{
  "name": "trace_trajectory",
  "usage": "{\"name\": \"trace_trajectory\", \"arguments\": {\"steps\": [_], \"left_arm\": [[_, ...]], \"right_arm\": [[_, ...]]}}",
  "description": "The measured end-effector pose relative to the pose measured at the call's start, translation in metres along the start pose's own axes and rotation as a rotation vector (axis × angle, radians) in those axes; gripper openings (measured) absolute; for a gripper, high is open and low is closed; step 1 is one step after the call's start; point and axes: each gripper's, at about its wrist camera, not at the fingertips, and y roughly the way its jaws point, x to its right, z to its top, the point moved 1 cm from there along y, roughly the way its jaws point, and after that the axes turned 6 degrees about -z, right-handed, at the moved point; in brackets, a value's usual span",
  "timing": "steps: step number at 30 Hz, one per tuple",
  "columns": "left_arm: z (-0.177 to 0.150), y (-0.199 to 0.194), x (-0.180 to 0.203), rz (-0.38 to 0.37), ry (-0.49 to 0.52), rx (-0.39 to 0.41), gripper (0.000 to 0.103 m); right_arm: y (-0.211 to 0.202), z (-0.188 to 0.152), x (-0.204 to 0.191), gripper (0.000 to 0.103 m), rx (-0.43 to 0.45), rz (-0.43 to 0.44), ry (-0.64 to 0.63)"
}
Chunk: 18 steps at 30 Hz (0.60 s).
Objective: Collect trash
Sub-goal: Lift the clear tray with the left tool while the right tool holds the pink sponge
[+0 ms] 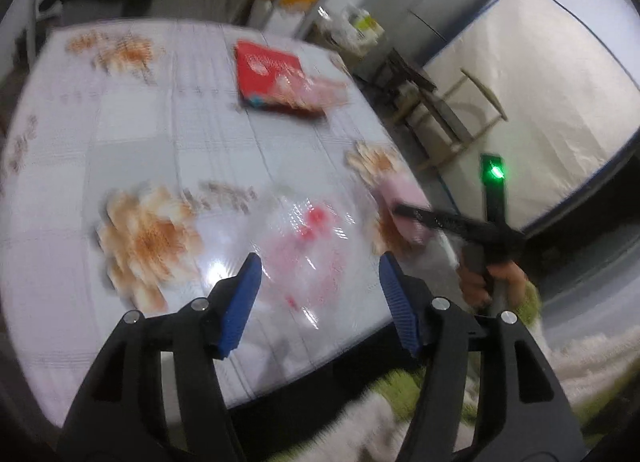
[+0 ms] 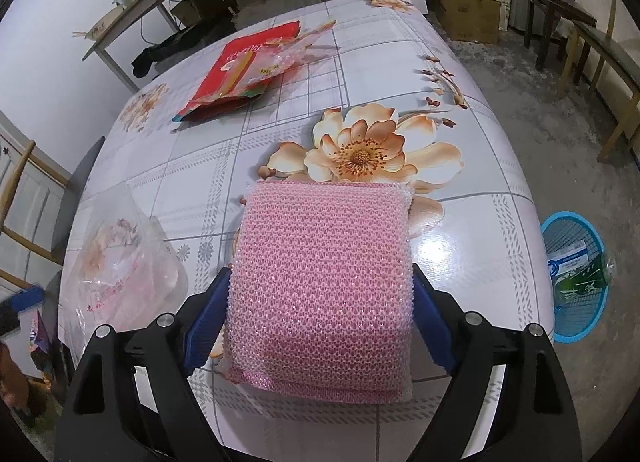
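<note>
The right gripper point(image 2: 320, 294) is clamped on a pink sponge point(image 2: 324, 282); its 2 blue pads press the sponge from both sides, above the desk point(image 2: 460, 246). The left gripper point(image 1: 320, 294) stands with its jaws apart and nothing between them. Below it, a clear plastic bag point(image 1: 304, 234) with red print lies flat on the desk, near the edge. A red packet point(image 2: 236, 70) lies farther back on the flowered cover, with a pale wrapper on top of it. On the floor, just beside the desk, stands a blue basket point(image 2: 576, 282) with some packaging inside. The left wrist view is blurred.
</note>
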Motion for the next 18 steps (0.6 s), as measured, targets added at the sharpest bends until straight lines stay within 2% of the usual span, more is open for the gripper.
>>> {"name": "trace_trajectory", "arguments": {"steps": [2,4,5,6,7,9,13,18], "left_arm": [[0.011,0.008,0.0,0.089,0.04,0.003,0.059],[0.021,0.029,-0.004,0.236,0.099,-0.035,0.057],[0.022,0.037,-0.007,0.261,0.117,-0.054,0.055],[0.024,0.049,-0.01,0.278,0.13,-0.088,0.045],[0.024,0.058,-0.011,0.274,0.122,-0.118,0.036],[0.021,0.07,-0.017,0.222,0.064,-0.173,0.032],[0.008,0.072,-0.012,0.136,0.007,-0.206,0.032],[-0.011,0.066,0.0,0.04,-0.066,-0.24,0.032]], "right_arm": [[0.0,0.0,0.0,0.082,0.001,0.0,-0.001],[0.001,-0.001,-0.002,0.082,0.003,-0.01,-0.011],[0.001,0.0,-0.003,0.082,0.003,-0.015,-0.017],[0.001,0.0,-0.004,0.082,0.004,-0.021,-0.023],[0.001,0.0,-0.004,0.082,0.004,-0.023,-0.025],[0.001,0.0,-0.003,0.082,0.007,-0.018,-0.019],[0.0,-0.001,0.002,0.082,0.02,0.015,0.003],[0.0,-0.002,0.001,0.082,0.028,0.019,-0.028]]}}
